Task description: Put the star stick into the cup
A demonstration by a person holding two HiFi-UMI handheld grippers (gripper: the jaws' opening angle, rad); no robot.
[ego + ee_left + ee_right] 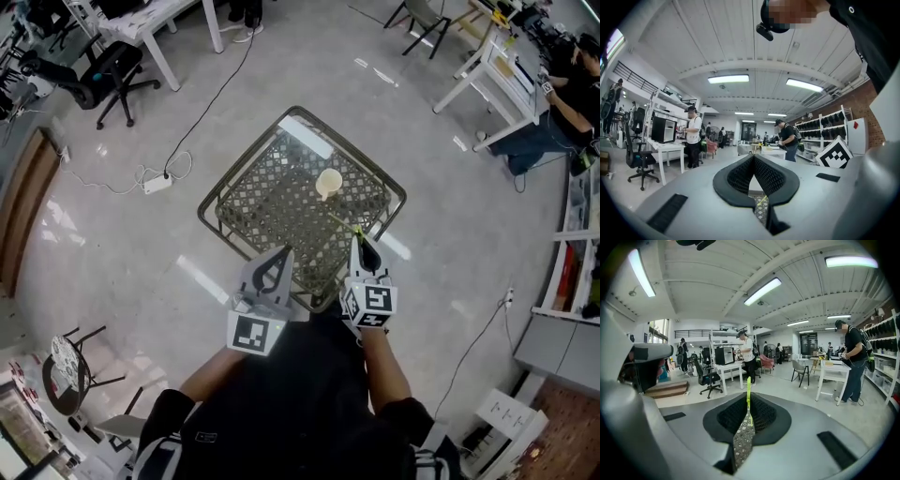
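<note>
A cream paper cup (328,183) stands upright on the far right part of a small lattice-topped metal table (246,157). My right gripper (358,242) hovers over the table's near right edge, shut on a thin yellow-green star stick (343,223) that points toward the cup. In the right gripper view the stick (748,387) rises straight out from between the closed pads of the right gripper (748,401). Its star end is not clear. My left gripper (284,251) sits beside it to the left, tips together. The left gripper (753,158) holds nothing in its own view.
Around the table is bare pale floor. A power strip with cable (157,183) lies to the left. A black office chair (108,70) and white desk (169,19) stand at back left. White desks (497,66) and a seated person (567,108) are at back right.
</note>
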